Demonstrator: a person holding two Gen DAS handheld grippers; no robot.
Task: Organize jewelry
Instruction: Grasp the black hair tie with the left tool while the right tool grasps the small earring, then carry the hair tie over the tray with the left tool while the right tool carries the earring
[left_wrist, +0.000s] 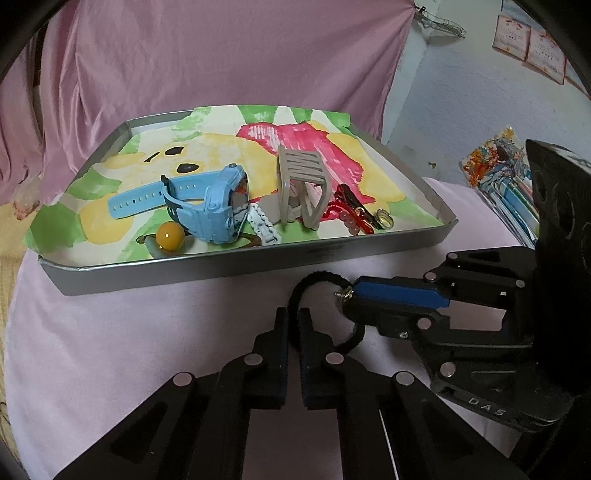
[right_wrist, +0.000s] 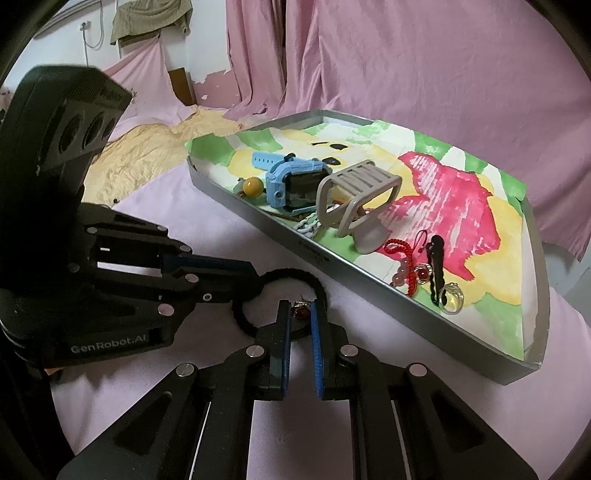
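The left gripper sits lowest in the left wrist view, its jaws drawn to a narrow gap with a black hair tie passing between them. In the right wrist view the same tie enters the left gripper at the fingertips, so the jaws appear to be clamped on the cord, though the contact point itself is partly hidden. The right gripper is also at a narrow setting and pinches the small metal charm fixed to the tie; from the left wrist view the charm shows at the tips of the right gripper. The tie forms a loop between the two grippers, above a pink-covered worktop.

Just behind the grippers stands a shallow grey tray lined with a painted paper sheet. Contents:

- a blue watch, on its side, left of centre;
- an amber bead at the front rim, beside the watch;
- a white link band between the watch and a beige claw clip;
- a red cord with pink beads, right of the clip;
- a black hair clip next to the cord;
- a ring near the right corner.
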